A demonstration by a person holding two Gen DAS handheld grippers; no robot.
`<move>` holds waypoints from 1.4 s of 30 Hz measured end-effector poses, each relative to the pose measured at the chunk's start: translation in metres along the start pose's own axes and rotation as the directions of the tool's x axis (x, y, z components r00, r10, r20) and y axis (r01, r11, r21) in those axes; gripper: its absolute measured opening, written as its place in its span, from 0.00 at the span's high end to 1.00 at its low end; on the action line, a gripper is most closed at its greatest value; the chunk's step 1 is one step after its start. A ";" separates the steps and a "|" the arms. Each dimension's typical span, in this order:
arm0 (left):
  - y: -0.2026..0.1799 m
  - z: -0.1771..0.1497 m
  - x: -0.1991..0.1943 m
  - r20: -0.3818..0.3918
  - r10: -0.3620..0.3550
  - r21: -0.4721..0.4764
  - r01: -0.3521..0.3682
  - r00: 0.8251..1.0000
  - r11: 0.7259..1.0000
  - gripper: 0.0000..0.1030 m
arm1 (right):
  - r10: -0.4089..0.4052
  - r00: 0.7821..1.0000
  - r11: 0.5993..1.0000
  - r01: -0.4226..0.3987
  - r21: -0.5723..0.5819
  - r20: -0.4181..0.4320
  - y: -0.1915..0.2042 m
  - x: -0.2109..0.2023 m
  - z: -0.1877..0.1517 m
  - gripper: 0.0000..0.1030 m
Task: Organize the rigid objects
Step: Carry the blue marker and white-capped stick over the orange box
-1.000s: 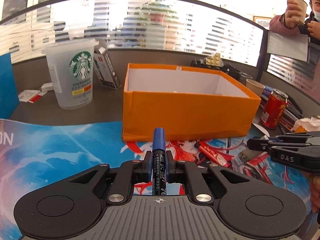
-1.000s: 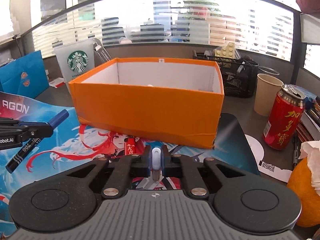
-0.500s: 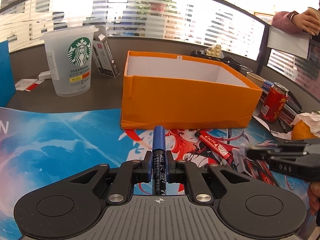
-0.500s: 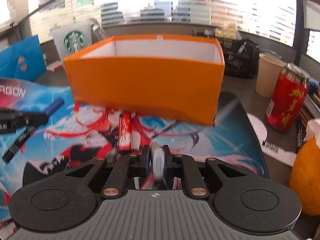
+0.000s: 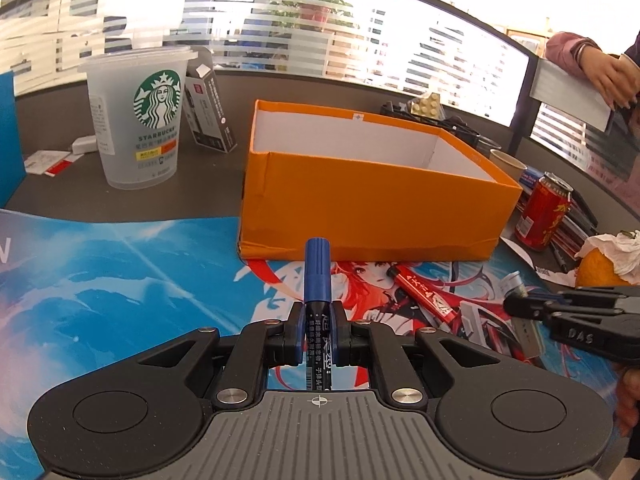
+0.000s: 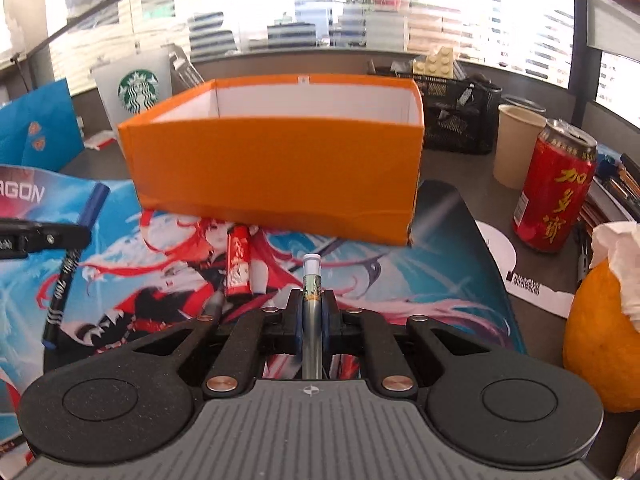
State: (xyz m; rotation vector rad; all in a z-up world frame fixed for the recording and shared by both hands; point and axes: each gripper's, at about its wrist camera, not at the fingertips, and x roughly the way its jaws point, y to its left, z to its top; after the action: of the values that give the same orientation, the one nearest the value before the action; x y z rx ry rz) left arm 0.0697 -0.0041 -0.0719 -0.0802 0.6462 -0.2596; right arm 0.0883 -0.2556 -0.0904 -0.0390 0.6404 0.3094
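Now both claws grip pens in front of the orange box.

Clamped in the left claw (image 5: 318, 320) is a blue-capped marker (image 5: 318, 276), its cap pointing toward the near wall of the orange box (image 5: 372, 208), which sits open-topped on the desk (image 5: 132, 200) at the far edge of the printed anime mat (image 5: 120, 280). The right claw (image 6: 311, 312) is closed on a slim metallic pen (image 6: 311, 292) with a white tip, also aimed at the box and held above the mat. A red tube-shaped item (image 6: 239, 264) lies on the mat between the claws, near the box's front wall. A Starbucks cup (image 5: 140, 116) stands to the left of the box; a red can (image 6: 554, 188) and a paper cup (image 6: 518, 144) stand to its right, with an orange (image 6: 596, 344) nearer the right claw.
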 end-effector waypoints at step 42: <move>-0.023 0.171 0.023 0.121 -0.061 0.045 0.056 0.991 0.997 0.90 | 0.091 0.972 0.995 -0.100 0.028 0.217 -0.020 0.003 0.155 0.92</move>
State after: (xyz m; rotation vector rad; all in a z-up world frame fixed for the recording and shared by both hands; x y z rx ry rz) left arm 0.1861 -0.0341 0.0543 -0.0748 0.5169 -0.3217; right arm 0.1870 -0.2531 0.0309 0.0622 0.4335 0.3884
